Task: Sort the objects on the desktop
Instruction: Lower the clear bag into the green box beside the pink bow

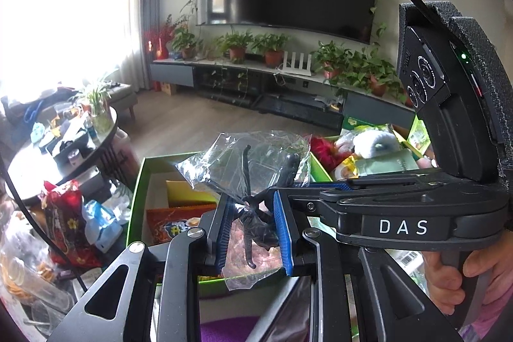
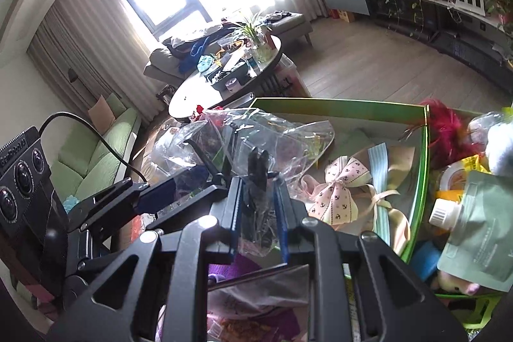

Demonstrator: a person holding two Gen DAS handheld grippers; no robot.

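Left tool point(image 1: 253, 213) clamped narrow on a clear plastic bag point(image 1: 247, 162) holding a black toy insect point(image 1: 256, 201); right tool point(image 2: 258, 201) pinched close on the same bag point(image 2: 243, 137) from the other side. Bag carried in the air between both tools, above a green-walled box point(image 1: 138, 181) that already has an orange snack packet point(image 1: 176, 223) and a yellow card point(image 1: 189, 191) in it. From the right wrist view, same box point(image 2: 423, 169) also carrying a ribboned gift bundle point(image 2: 340, 194). Just beside it, a second box point(image 1: 317, 165) filled with plush toys point(image 1: 372, 143) and a pale green pouch point(image 2: 477, 233). Sorting looks well under way: two boxes partly filled, bag not yet set down. Still left, by the look of it: red snack bag point(image 1: 67, 223) and other clutter at the left edge.
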